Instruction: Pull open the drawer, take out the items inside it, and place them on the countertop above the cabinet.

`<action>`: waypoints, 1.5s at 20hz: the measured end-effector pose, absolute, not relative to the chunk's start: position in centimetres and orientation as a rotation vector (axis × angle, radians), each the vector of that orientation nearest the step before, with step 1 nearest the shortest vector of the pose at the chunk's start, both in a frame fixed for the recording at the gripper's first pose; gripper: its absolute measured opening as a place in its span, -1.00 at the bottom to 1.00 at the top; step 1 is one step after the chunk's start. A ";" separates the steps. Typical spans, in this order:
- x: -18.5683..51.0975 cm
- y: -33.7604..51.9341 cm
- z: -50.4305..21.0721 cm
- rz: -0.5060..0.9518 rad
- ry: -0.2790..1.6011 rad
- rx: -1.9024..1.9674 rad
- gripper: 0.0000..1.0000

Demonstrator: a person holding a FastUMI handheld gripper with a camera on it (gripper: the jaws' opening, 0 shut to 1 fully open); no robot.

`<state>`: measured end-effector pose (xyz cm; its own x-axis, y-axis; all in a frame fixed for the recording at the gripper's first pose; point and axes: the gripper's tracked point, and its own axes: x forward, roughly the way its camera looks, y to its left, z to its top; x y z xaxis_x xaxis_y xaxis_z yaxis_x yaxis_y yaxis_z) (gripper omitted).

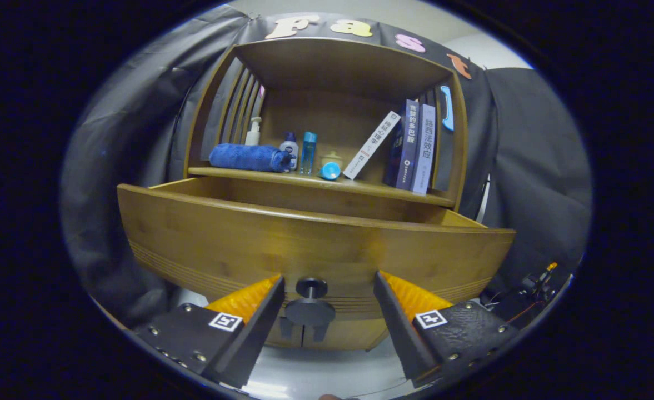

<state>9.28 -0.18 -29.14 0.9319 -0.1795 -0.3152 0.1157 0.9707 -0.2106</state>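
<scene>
I see the wooden drawer [304, 239] pulled out below the countertop [327, 186], where a rolled blue towel [246, 157], small bottles [299, 151] and leaning books [410, 145] sit. My gripper [329, 289] is spread wide, its fingers either side of the drawer's dark knob [310, 303], touching nothing.

The drawer [304, 233] is seen at centre frame, pulled out below the countertop [327, 186]. Its knob [310, 303] sits lower centre, between the parted fingers of the gripper [329, 289].
</scene>
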 end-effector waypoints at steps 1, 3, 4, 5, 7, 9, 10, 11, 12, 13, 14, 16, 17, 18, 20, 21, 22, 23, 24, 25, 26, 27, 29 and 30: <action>10.4 0.1 -28.8 -0.148 0.326 -0.193 0.95; 11.9 0.1 -29.0 -0.159 0.334 -0.209 0.94; 12.9 0.2 -29.5 -0.161 0.333 -0.204 0.94; 13.8 0.4 -29.7 -0.163 0.333 -0.201 0.93; 15.6 0.1 -30.0 -0.169 0.333 -0.209 0.92; 17.2 -0.1 -30.1 -0.180 0.332 -0.222 0.92; 18.0 -0.3 -30.2 -0.186 0.334 -0.224 0.92; 18.7 -0.3 -30.3 -0.190 0.334 -0.224 0.93; 19.4 -0.4 -30.6 -0.193 0.336 -0.225 0.93; 20.0 -0.4 -30.7 -0.197 0.336 -0.221 0.93; 20.5 -0.5 -30.8 -0.200 0.340 -0.218 0.93; 21.4 -0.6 -31.0 -0.207 0.344 -0.216 0.93; 21.4 -0.5 -31.1 -0.210 0.342 -0.218 0.93; 21.8 -0.5 -31.2 -0.211 0.348 -0.217 0.93; 22.1 -0.6 -31.2 -0.214 0.348 -0.214 0.93; 22.0 -0.7 -31.2 -0.213 0.338 -0.219 0.93; 22.1 -0.6 -31.2 -0.210 0.333 -0.226 0.93; 22.1 -0.6 -31.2 -0.206 0.336 -0.226 0.92; 21.9 -0.4 -31.5 -0.194 0.353 -0.217 0.93; 21.5 0.2 -31.4 -0.177 0.357 -0.202 0.93; 21.2 0.6 -30.9 -0.164 0.348 -0.200 0.93; 20.7 0.9 -30.2 -0.149 0.333 -0.207 0.93; 19.3 2.2 -28.5 -0.110 0.302 -0.218 0.93; 18.5 2.8 -27.6 -0.090 0.286 -0.216 0.93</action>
